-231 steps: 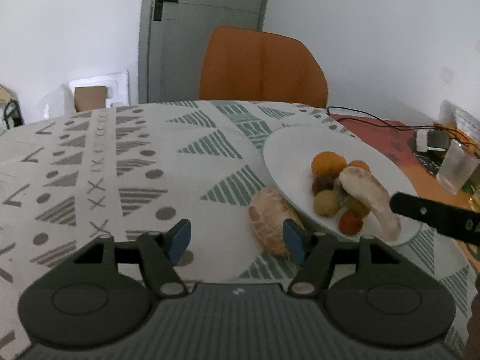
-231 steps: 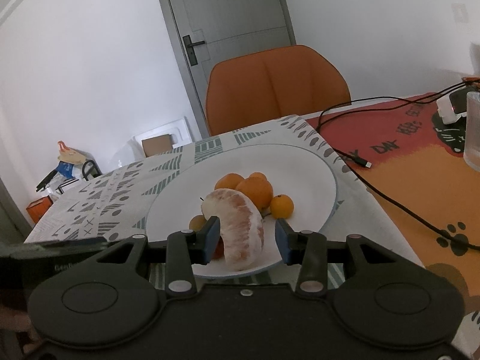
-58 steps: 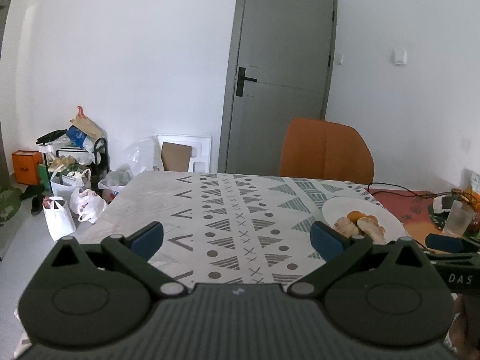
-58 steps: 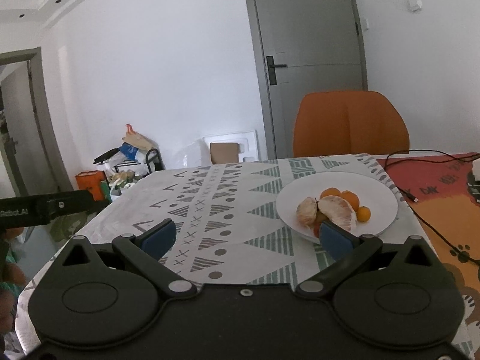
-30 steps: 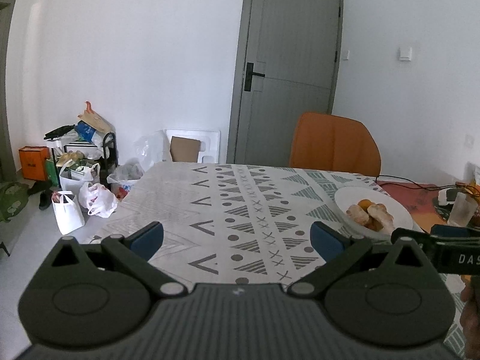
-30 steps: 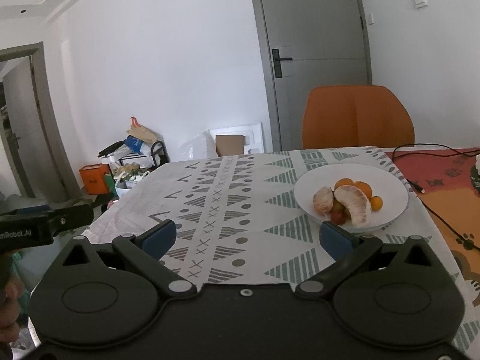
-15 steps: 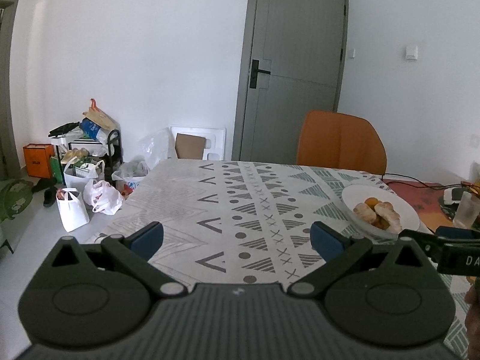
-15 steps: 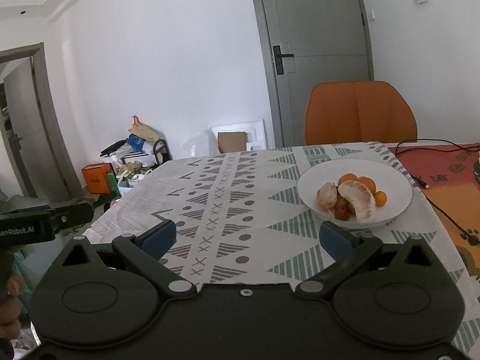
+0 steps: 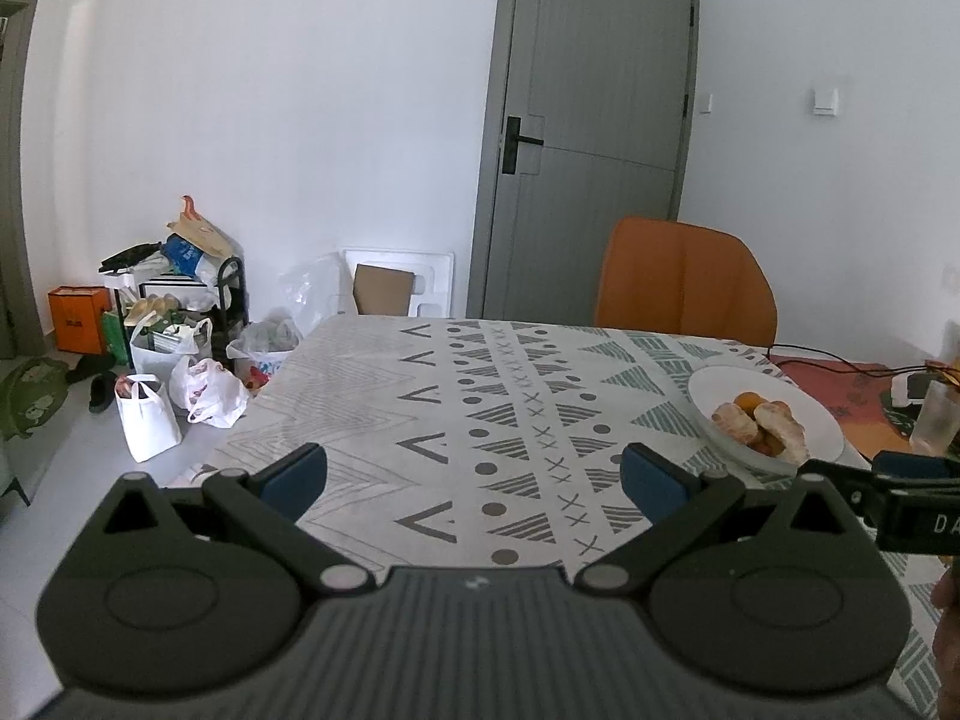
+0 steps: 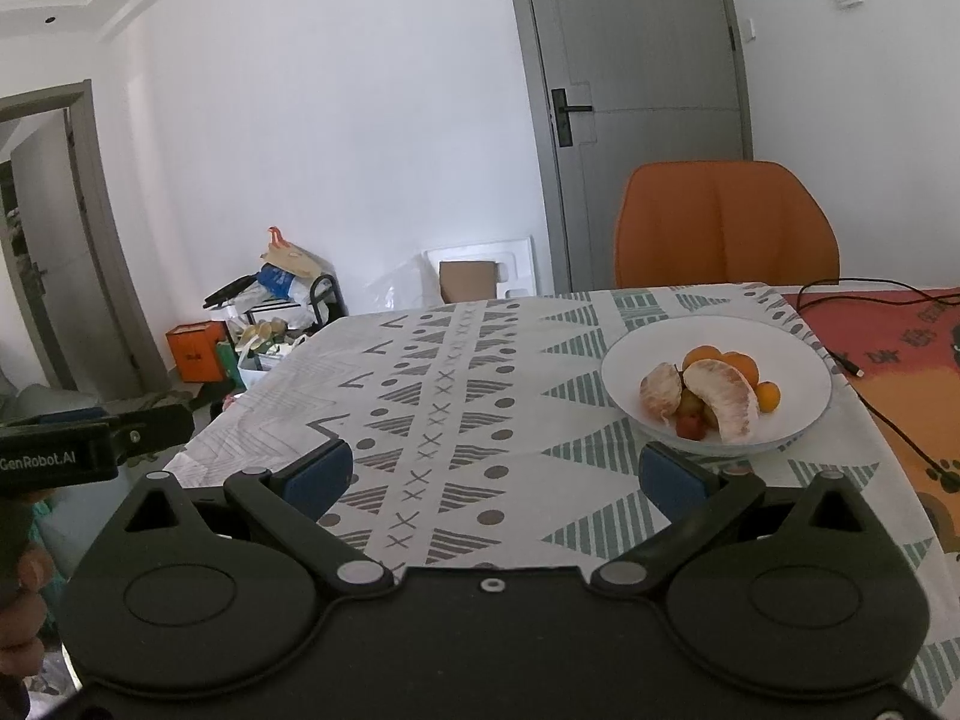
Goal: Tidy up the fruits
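The white plate [image 10: 798, 354] on the patterned tablecloth [image 10: 456, 396] holds two peeled pomelo pieces [image 10: 723, 399], oranges [image 10: 741, 366] and smaller fruit. Both the left gripper [image 9: 474, 471] and right gripper [image 10: 492, 474] have jaws spread wide, holding nothing.

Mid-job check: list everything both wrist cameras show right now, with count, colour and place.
plate: one, white, table's right side
pomelo pieces: two, pale peeled, on plate
small fruits: several, orange, red, greenish, on plate
tablecloth: one, white-green patterned, over table
mat: one, orange-red, right of tablecloth
cable: one, black, across mat
chair: one, orange, behind table
door: one, grey, shut
bags: several, floor left
left tongs: open, empty
right tongs: open, empty
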{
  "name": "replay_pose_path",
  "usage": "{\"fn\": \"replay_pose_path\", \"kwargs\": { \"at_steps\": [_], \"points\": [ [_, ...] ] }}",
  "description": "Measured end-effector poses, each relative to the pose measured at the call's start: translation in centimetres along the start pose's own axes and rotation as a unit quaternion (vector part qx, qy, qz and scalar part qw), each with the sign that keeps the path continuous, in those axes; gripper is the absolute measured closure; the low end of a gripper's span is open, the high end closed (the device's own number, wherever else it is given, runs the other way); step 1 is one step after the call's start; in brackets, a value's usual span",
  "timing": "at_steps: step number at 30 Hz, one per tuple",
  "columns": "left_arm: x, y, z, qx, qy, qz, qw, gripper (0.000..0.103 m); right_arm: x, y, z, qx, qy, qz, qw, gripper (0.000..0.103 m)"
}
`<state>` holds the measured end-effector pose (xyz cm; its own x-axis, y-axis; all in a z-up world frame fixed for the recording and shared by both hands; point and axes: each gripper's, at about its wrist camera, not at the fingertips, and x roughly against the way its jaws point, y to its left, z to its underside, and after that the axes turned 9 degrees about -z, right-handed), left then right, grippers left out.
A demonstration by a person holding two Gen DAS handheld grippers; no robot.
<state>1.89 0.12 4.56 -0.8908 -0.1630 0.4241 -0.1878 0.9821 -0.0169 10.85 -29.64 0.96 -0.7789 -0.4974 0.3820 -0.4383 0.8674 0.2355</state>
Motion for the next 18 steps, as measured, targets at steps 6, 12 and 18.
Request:
{"fn": "replay_pose_path", "kwargs": {
  "at_steps": [6,12,18],
  "points": [
    [0.0,0.03,-0.01,0.0,0.0,0.0,1.0,0.0,-0.09,-0.05,0.04,0.0,0.001,0.0,1.0,0.0],
    [-0.01,0.04,0.06,-0.001,0.0,0.0,1.0,0.0,-0.28,0.08,0.18,0.0,0.003,-0.002,1.0,0.0],
    [0.01,0.24,0.2,-0.001,0.001,0.0,1.0,0.0,-0.51,0.11,0.27,0.0,0.006,-0.002,1.0,0.0]
  ]
}}
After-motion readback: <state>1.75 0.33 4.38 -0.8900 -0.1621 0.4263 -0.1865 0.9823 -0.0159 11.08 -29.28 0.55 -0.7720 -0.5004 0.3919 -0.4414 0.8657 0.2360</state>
